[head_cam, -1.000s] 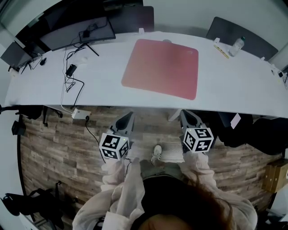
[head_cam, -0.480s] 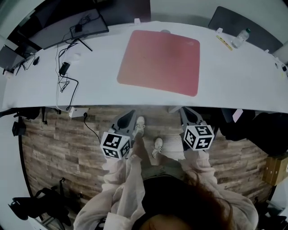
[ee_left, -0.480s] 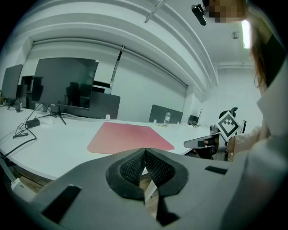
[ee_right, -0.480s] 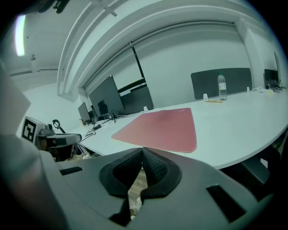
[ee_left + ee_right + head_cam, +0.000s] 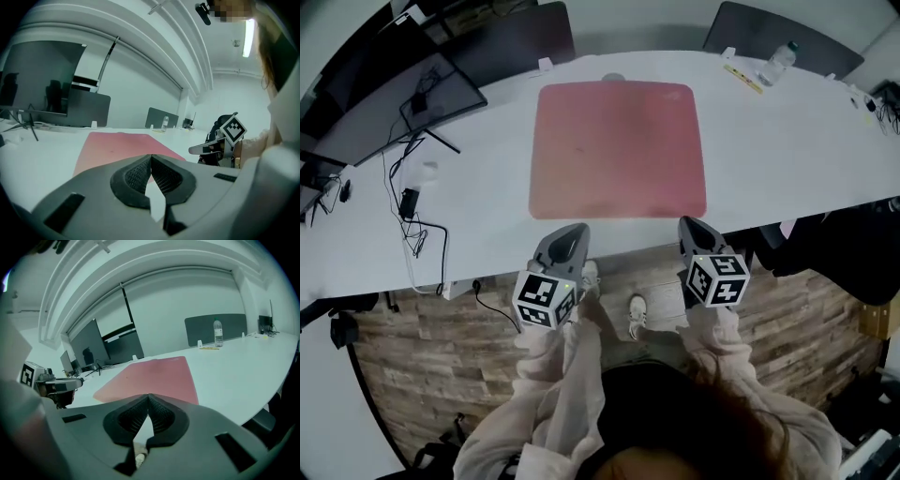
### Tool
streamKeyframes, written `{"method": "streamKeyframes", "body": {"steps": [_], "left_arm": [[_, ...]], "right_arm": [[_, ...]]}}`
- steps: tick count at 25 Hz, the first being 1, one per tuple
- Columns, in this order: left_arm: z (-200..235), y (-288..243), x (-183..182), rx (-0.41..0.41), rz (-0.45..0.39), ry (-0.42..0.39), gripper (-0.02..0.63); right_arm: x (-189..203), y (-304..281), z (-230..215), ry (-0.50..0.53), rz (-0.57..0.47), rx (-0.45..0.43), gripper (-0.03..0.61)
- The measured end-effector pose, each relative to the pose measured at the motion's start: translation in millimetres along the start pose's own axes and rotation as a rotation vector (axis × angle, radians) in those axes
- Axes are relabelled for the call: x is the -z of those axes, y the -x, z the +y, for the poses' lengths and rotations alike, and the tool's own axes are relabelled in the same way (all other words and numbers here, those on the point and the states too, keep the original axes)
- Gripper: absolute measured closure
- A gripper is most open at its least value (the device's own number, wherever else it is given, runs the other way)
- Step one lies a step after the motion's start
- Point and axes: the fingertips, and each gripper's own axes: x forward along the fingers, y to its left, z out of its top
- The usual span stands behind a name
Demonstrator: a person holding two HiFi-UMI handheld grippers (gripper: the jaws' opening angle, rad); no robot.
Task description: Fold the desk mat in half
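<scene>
nearest, pale sleeves (image 5: 548,367) and two white shoes (image 5: 637,315) above a wood-plank floor (image 5: 431,375). just ahead, the left gripper (image 5: 574,229), jaws pressed together tip to tip with nothing between them, held over the near edge of the white table (image 5: 787,159), a little short of the near edge of the pink desk mat (image 5: 619,150) and toward its near left corner. level with it, the right gripper (image 5: 686,223), jaws likewise closed and empty, over the same table edge by the mat's near right corner. both sets of tips raised above the tabletop and apart from the mat. beyond them, the mat lying flat and fully unfolded in the middle of the table, reaching from close to the near edge almost to the far edge. off toward the table's left end, loose black cables (image 5: 412,220), then a dark monitor (image 5: 389,108) on a thin stand near the far left corner. toward the far right corner, a clear water bottle (image 5: 775,64) standing upright. past the far edge, a dark panel (image 5: 764,26).
</scene>
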Motion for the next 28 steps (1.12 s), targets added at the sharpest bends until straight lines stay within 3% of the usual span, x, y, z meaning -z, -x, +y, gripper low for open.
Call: {"method": "streamKeyframes", "body": {"steps": [8,14,17,23,28], "left_arm": [[62.3,-34.1,-23.4,0.146,0.038,-0.016,0.586],[93.3,-44.4,-22.6,0.204,0.063,-0.001,0.586],[105.9,-49.9,-17.8,0.212,0.073,0.019,0.586],[110.0,-69.2,-7.6,0.202,0.099,0.05,0.586],[112.9,-82.4,-2.8,0.18,0.105,0.079,0.586]], "right_arm": [[-11.5,-35.0,-6.3,-0.074,0.019,0.191,0.566],[-14.1,-48.7,-21.1,-0.104,0.048,0.312,0.552],[-12.2,-57.4,-33.5,-0.11,0.077,0.362,0.477],[13.7,-67.9,-69.0,-0.113,0.249,0.428,0.206],[33.7,-71.9,-89.7,-0.113,0.381,0.462,0.15]]}}
